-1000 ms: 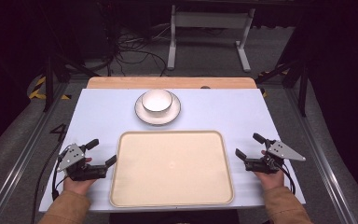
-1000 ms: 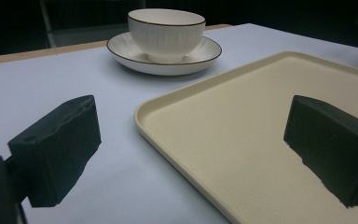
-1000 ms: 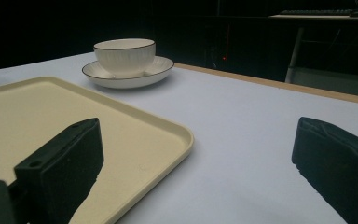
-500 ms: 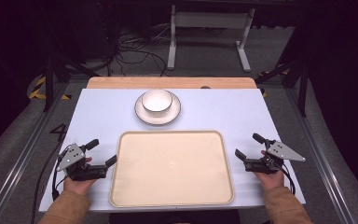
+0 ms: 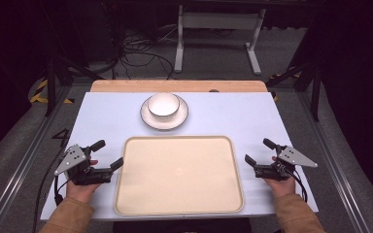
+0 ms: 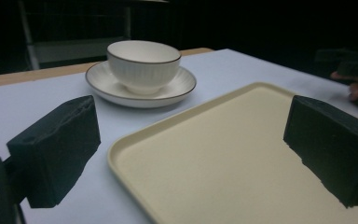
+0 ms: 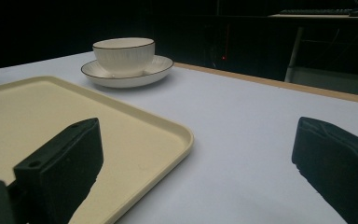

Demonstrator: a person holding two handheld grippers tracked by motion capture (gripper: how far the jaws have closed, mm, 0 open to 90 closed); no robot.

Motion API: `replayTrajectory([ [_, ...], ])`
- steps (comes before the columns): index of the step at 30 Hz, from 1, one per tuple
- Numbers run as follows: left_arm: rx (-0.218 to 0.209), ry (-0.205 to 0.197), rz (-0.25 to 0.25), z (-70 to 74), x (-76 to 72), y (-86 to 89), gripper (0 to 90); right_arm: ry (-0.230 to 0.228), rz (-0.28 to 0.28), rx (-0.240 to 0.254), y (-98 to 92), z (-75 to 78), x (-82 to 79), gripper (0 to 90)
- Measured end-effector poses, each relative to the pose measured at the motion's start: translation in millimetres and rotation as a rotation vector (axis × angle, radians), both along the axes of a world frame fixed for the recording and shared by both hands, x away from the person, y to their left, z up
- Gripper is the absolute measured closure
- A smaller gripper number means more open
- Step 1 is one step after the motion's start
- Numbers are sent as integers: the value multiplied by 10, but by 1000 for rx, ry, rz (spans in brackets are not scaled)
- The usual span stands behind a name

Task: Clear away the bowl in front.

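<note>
A cream tray (image 5: 178,175) was seen on a pale lilac-blue table cover (image 5: 233,115), with a white, dark-rimmed, faintly ribbed bowl (image 5: 163,104) on a matching white saucer (image 5: 148,118) beyond the tray, black-jawed grippers with grey plates at the tray's sides, and tan sleeves below.
</note>
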State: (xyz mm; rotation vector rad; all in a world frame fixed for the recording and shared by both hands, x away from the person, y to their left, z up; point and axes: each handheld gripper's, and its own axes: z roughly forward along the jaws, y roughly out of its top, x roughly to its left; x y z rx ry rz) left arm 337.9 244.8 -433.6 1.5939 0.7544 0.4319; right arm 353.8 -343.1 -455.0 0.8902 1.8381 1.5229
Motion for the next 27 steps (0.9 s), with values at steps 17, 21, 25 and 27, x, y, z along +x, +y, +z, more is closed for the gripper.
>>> replayTrajectory([
  [17, 34, -35, -23, 539, 10, -34, 112, 4, -1, 1, -2, -1, 1, 26],
  [21, 47, -38, -10, 646, 40, -46, 114, 4, 1, 2, -2, -1, 1, 26],
  [25, 32, -50, 3, 680, 62, -64, 82, 4, 1, 3, -3, -1, 2, 26],
  [27, 6, -59, 10, 687, 78, -58, 70, 4, 1, 2, -3, -1, 1, 26],
])
